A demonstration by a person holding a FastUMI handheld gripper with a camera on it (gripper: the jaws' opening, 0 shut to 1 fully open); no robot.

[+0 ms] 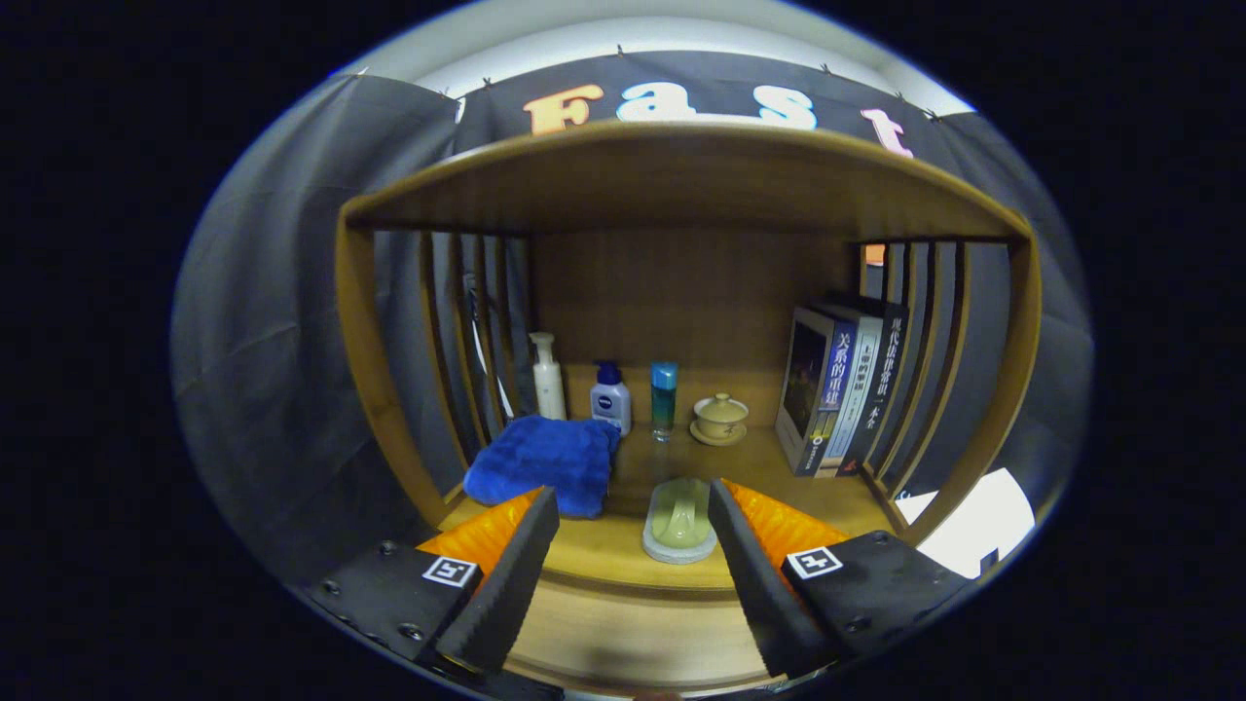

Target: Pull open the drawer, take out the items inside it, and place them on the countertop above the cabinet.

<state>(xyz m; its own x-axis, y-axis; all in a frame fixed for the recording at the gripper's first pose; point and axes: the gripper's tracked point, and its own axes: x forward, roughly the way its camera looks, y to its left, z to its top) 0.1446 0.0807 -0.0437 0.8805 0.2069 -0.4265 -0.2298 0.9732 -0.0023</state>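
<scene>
On the wooden countertop [623,560] we saw a pale green soap-shaped item on its grey dish [678,521] lying just ahead of our wide-open, empty gripper [633,511], seemingly placed, with the drawer unseen.

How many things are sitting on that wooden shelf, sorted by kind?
Bottles: 3 (white pump, blue-capped white, teal)
Books: 3
Lidded cup on saucer: 1
Blue towel: 1
Green dish: 1
Total: 9
Gripper: open.
</scene>
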